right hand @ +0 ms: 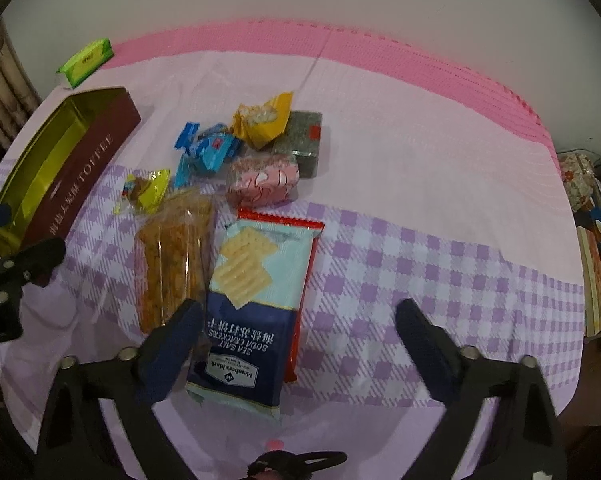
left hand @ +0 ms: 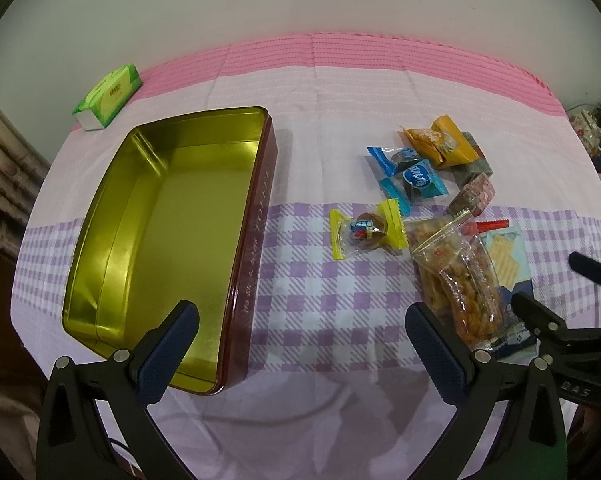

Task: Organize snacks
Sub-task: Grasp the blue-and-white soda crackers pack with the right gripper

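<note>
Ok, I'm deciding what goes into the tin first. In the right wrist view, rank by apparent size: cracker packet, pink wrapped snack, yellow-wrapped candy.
1. Cracker packet, though it lies nearest the camera, which exaggerates it.
2. Pink wrapped snack.
3. Yellow-wrapped candy.

cloth [right hand: 440, 152] right of snack pile [right hand: 260, 148] open; tin [left hand: 172, 216] interior seemingly unobstructed.

The open tin [left hand: 172, 216] is metal, glossy gold inside and smooth maroon outside. The snack wrappers are shiny plastic (the cracker pack [right hand: 252, 304] crinkled, the fried-stick bag [left hand: 456, 280] clear), lying on matt woven cloth [left hand: 320, 280].
</note>
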A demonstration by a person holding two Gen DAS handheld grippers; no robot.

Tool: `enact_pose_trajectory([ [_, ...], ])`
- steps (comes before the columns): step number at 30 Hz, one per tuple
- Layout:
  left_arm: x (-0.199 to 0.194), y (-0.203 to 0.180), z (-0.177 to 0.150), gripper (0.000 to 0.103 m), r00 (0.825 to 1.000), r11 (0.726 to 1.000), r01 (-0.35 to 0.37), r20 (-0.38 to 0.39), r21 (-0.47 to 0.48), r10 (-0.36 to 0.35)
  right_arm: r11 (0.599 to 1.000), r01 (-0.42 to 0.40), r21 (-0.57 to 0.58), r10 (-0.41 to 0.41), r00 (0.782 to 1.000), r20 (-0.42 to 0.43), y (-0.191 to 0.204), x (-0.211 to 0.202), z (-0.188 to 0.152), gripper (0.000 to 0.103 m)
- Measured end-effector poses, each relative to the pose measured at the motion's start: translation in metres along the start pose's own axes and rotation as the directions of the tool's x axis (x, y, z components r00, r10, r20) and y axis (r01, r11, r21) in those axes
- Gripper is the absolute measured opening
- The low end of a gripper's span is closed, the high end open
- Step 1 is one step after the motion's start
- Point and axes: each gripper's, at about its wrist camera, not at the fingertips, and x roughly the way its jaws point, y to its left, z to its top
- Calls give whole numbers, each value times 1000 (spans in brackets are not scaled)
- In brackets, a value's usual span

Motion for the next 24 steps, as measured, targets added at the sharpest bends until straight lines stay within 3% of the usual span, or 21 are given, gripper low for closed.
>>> enact_pose_trajectory([
  [2,0,0,0,102,1000,1000,-1,0,2,1,1000,-17,7,17,1000,-17,0,5,-1,83],
  [15,5,2,2,102,1000,1000,17,-1,2,-17,999,-42,29,44,997,-56,14,15,1,75],
  [18,6,1,2,102,1000,1000,24,-2,7,-24,998,-43,34,45,997,-69,17,19,1,69],
  [21,6,-1,2,102,999,999,32,-3,13,-32,995,-76,59,81,993,-83,18,23,0,53],
  [24,7,-3,1,102,999,999,36,-6,19,-36,994,-78,70,84,993,-85,18,24,0,51],
])
